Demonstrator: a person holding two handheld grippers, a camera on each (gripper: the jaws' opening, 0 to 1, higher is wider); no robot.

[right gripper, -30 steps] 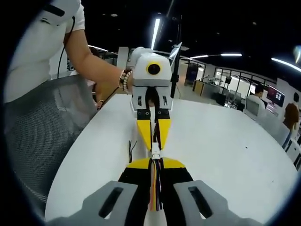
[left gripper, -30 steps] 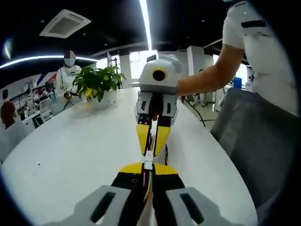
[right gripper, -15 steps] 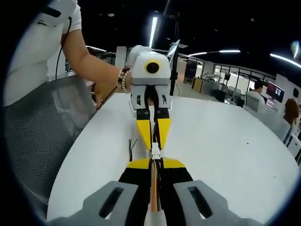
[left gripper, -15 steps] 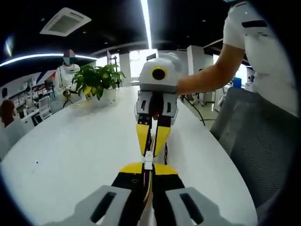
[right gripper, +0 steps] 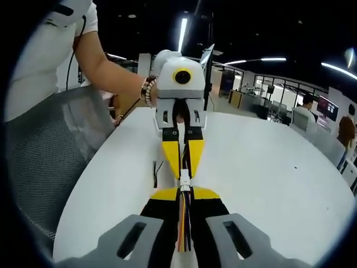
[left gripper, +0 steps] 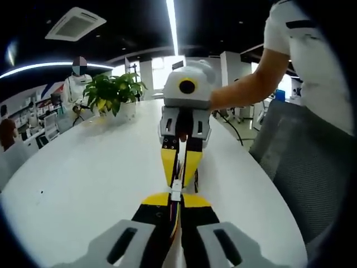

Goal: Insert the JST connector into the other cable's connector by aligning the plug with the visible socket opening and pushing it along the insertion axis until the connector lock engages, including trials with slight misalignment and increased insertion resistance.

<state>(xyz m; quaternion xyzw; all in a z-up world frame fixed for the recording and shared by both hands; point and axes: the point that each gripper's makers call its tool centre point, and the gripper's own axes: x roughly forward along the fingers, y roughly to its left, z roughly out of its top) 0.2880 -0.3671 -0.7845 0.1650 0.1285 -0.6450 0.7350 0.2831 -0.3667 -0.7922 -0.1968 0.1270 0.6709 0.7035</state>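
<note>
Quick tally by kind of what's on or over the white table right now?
Grippers: 2, the left gripper and right gripper, tip to tip
Cables with connectors: 2, meeting at the white connectors
Potted plants: 1
Loose black wires: 1 bunch
Total: 6

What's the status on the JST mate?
Left claw shut on wire bundle. Right claw shut on its wires. White connectors meet tip to tip; lock state unreadable. Table around them, nothing blocking.
</note>
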